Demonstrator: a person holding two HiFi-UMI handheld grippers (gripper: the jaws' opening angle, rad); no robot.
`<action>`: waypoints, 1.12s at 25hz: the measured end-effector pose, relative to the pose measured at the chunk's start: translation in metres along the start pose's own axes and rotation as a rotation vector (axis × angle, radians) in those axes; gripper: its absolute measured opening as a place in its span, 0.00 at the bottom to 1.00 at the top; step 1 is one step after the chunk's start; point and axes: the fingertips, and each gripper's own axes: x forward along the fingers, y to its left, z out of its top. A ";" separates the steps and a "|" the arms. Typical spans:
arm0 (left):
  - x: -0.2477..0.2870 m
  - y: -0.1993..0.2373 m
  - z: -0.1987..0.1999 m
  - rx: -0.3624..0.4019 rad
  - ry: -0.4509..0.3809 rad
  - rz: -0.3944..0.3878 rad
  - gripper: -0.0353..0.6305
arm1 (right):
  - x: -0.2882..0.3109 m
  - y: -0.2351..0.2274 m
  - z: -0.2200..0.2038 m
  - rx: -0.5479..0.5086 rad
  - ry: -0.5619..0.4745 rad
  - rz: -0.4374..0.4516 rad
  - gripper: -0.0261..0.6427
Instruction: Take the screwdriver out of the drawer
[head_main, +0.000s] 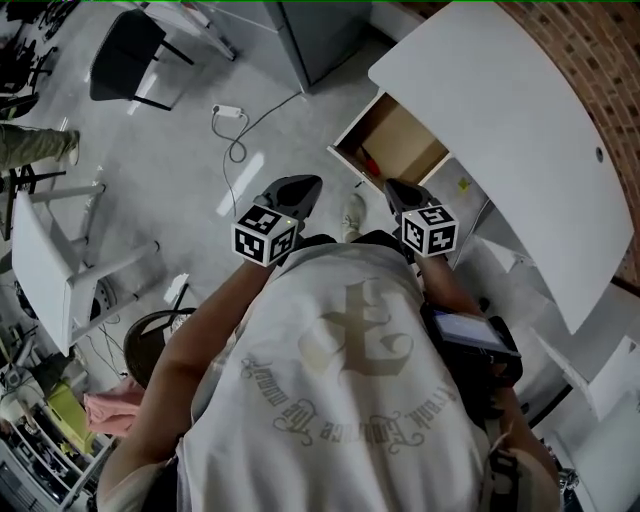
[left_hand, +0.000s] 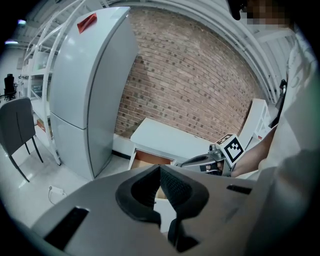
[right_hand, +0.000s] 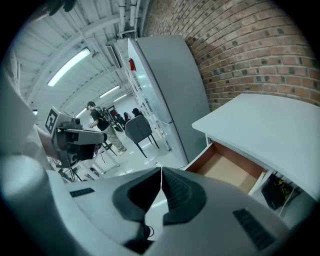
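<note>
So far the drawer (head_main: 410, 135) stands open, a red thing, maybe the screwdriver (head_main: 371, 165), inside; left gripper (head_main: 303, 188) and right gripper (head_main: 397, 192) hang short of it, closed, empty.

Rough brick wall (left_hand: 200, 85), matt wooden drawer (head_main: 405, 140), glossy floor (head_main: 190, 130)

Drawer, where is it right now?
In the head view, the open drawer sits upper middle, pulled out from under the white table, just ahead of the right hand-held gripper.
</note>
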 end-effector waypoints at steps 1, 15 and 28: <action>0.003 0.003 0.004 -0.001 -0.002 0.009 0.09 | 0.004 -0.004 0.003 -0.005 0.006 0.008 0.08; 0.028 0.029 0.026 -0.053 -0.027 0.106 0.09 | 0.048 -0.030 0.011 -0.077 0.133 0.099 0.08; 0.026 0.045 0.012 -0.147 -0.019 0.195 0.08 | 0.085 -0.052 -0.018 -0.056 0.284 0.124 0.08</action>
